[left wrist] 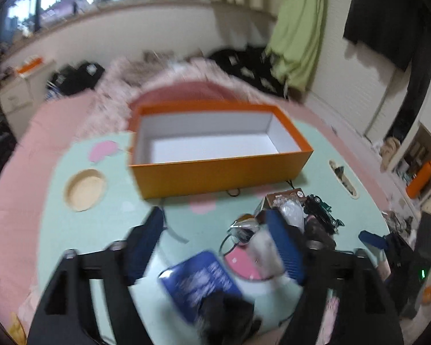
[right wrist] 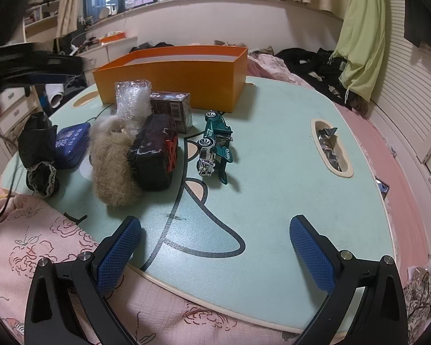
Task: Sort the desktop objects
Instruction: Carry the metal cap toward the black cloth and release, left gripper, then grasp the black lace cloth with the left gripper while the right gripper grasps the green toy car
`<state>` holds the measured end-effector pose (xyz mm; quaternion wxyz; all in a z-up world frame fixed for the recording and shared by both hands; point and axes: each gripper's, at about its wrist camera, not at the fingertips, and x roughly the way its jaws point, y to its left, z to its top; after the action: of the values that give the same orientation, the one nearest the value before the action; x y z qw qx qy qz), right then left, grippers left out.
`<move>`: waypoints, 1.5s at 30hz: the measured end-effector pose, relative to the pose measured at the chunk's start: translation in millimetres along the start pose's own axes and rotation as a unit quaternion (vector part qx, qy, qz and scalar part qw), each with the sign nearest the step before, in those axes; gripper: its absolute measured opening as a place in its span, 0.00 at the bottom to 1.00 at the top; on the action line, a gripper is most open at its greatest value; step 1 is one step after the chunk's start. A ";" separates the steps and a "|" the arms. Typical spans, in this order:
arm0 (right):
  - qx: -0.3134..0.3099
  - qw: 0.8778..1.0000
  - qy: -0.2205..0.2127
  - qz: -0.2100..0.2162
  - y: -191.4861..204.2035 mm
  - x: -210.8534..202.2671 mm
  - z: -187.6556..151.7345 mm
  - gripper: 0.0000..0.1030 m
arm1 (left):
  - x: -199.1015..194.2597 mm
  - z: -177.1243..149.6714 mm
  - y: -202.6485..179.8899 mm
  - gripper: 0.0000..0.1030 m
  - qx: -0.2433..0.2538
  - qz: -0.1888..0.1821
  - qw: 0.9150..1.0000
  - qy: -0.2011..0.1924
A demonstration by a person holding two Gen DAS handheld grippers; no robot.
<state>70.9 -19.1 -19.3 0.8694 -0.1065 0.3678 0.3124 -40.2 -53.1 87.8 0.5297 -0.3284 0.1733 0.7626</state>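
Note:
An open orange box (left wrist: 215, 149) with a white, empty inside stands at the far side of the mint-green table (right wrist: 273, 172). Nearer lie a blue tin (right wrist: 71, 143), black lace cloth (right wrist: 40, 155), a beige fluffy toy (right wrist: 112, 166), a black case with a red figure (right wrist: 158, 155), bubble wrap (right wrist: 132, 97), a small dark carton (right wrist: 175, 109) and a green toy car (right wrist: 215, 146). My left gripper (left wrist: 215, 230) hovers open above the blue tin (left wrist: 199, 284), its pads on nothing. At the table's near edge my right gripper (right wrist: 215, 224) is open and empty.
The table has a round cup recess (left wrist: 84, 189) at the left and a slot holding foil wrappers (right wrist: 330, 146) at the right. It rests on a pink flowered quilt (right wrist: 28, 244). Clothes lie heaped behind, and a green garment (right wrist: 359, 34) hangs at the right.

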 end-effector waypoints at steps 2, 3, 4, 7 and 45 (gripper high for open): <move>-0.002 1.000 0.000 0.001 -0.4 0.1 -0.2 1.00 | -20.3 -20.6 3.2 0.79 0.016 0.013 1.000 -0.014; -0.002 1.000 0.000 0.001 -0.7 0.1 -0.2 1.00 | -24.8 -29.9 4.5 0.79 0.024 0.020 0.999 -0.014; -0.002 1.000 0.000 0.001 -0.8 0.4 0.2 1.00 | -29.8 -43.6 5.7 0.79 0.030 0.028 0.999 -0.013; -0.004 1.000 -0.002 0.001 -3.4 -0.4 1.5 1.00 | -32.7 -81.4 4.8 0.79 0.043 0.037 0.998 0.000; -0.024 1.000 -0.004 0.005 -2.7 -0.3 1.2 1.00 | 2.3 -108.6 13.9 1.00 0.025 0.032 0.998 0.054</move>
<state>73.1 -20.8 -18.4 0.8664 -0.1247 0.3575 0.3256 -19.0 -123.3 6.4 0.5024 -0.3503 0.2310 0.7560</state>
